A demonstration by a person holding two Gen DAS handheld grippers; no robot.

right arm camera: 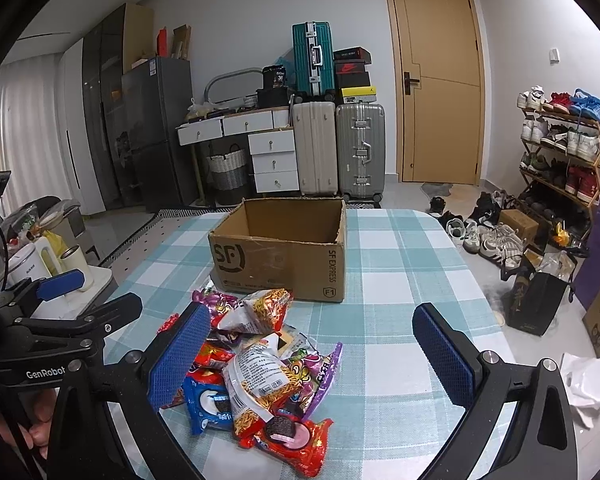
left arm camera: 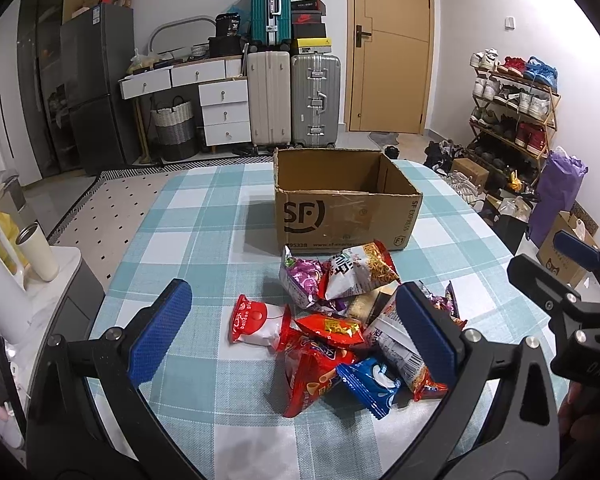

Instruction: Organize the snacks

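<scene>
A pile of snack packets (left arm camera: 340, 320) lies on the checked tablecloth, in front of an open, empty SF cardboard box (left arm camera: 342, 216). My left gripper (left arm camera: 296, 324) is open above the near side of the pile, holding nothing. My right gripper (right arm camera: 312, 356) is open over the pile's right side (right arm camera: 260, 368), holding nothing. The box also shows in the right wrist view (right arm camera: 284, 260). A red and white packet (left arm camera: 256, 322) lies at the pile's left. A blue biscuit packet (left arm camera: 370, 384) lies at the near edge. The right gripper's fingers (left arm camera: 576, 248) show at the right in the left wrist view.
The table (left arm camera: 204, 216) has a teal and white checked cloth. A side stand with a white kettle (left arm camera: 0, 280) and cup (left arm camera: 38, 252) is at the left. Suitcases (left arm camera: 296, 96), drawers, a shoe rack (left arm camera: 516, 108) and floor clutter lie beyond.
</scene>
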